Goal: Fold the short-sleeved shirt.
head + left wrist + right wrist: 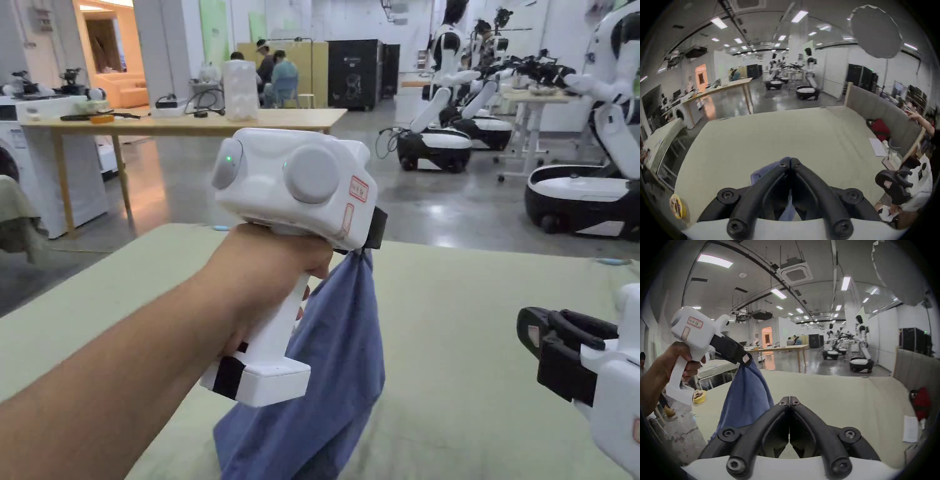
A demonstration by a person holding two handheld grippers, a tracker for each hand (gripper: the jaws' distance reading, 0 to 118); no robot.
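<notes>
We see a plain blue shirt (pixel 325 375), white grippers with black jaws, and a pale green table (pixel 475 350).

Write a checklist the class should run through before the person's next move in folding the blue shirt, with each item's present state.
1. Left gripper shut on the blue shirt: ok; the cloth hangs from its tip.
2. Shirt spread flat on the green table: not ok; it hangs bunched.
3. Right gripper free to take a second hold: ok; shut, holding nothing.
4. Second hold point, such as a hem or sleeve, identified: cannot tell; folds hide the edges.
5. Table space beyond the shirt free for laying out: ok; the red item sits at the far right edge.
</notes>
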